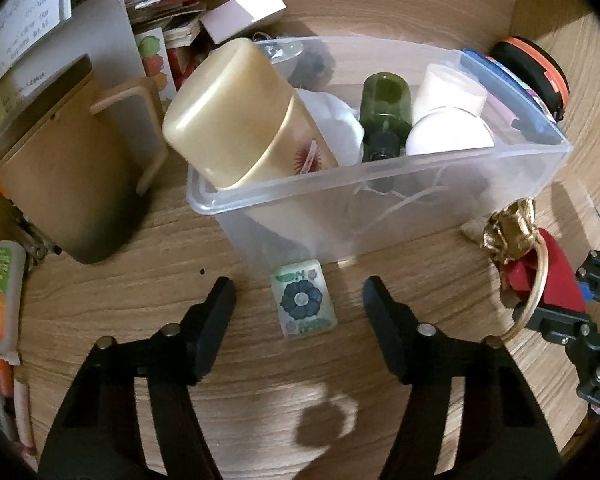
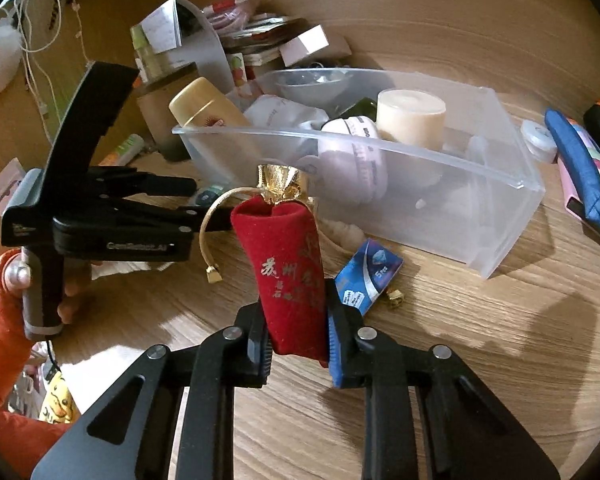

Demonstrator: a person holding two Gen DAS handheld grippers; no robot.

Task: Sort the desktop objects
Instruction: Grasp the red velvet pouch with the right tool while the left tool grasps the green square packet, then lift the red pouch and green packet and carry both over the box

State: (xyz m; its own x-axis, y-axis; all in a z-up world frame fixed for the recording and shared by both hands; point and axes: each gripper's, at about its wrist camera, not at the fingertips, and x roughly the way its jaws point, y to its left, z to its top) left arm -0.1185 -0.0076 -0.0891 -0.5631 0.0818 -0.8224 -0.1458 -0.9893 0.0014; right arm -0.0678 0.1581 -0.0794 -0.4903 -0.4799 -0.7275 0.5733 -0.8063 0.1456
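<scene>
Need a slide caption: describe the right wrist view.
Right tool grips a red pouch before the clear bin.

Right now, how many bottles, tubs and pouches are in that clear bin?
Bottles: 2, the cream bottle and the green bottle
Tubs: 2, the tall tub and the round tub
Pouches: 1, the white pouch
Total: 5
A clear bowl at the back may be inside too; I cannot tell.
</scene>
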